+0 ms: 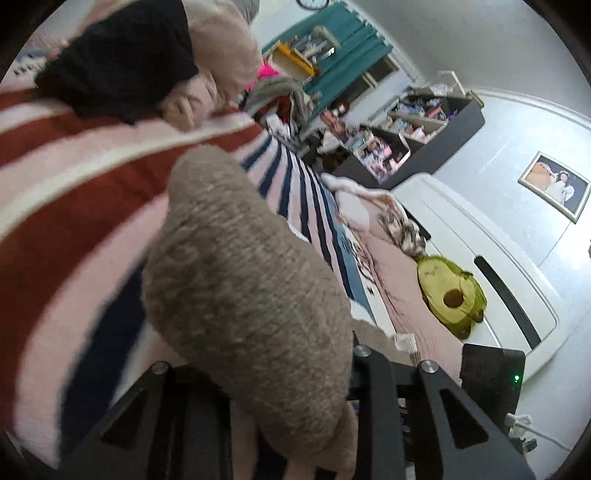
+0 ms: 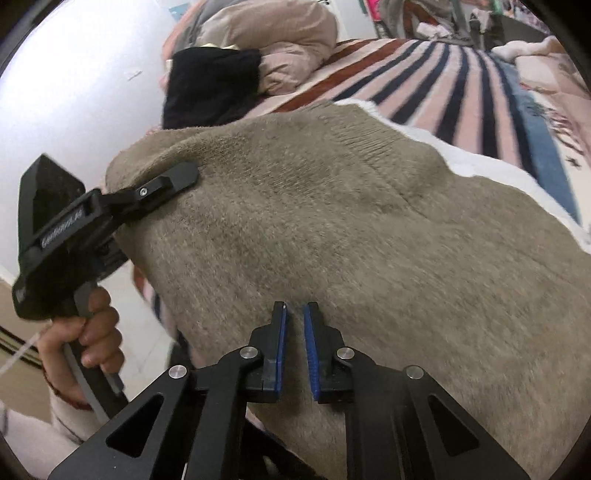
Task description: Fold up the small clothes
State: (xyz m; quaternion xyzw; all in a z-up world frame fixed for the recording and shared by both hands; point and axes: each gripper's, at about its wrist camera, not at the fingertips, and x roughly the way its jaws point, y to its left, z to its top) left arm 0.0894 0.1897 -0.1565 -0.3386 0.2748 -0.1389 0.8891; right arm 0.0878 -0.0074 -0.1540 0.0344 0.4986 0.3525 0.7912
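Note:
A taupe fuzzy garment [image 2: 351, 221] with a white lining edge lies spread on the striped bedspread [image 2: 424, 74]. My left gripper [image 2: 162, 188] is shut on the garment's left edge, with a hand [image 2: 92, 332] on its handle. In the left wrist view the held fabric [image 1: 240, 277] bulges up from between the jaws and hides the fingertips. My right gripper [image 2: 295, 314] sits just over the garment's near part. Its blue pads [image 2: 282, 343] are almost together, and I see no fabric pinched between them.
A black garment [image 2: 210, 85] and a beige bundle of cloth [image 2: 280, 33] lie at the far left of the bed, by the wall. An avocado plush toy [image 1: 448, 291] rests against the white headboard [image 1: 480, 258]. Cluttered shelves [image 1: 406, 125] stand beyond the bed.

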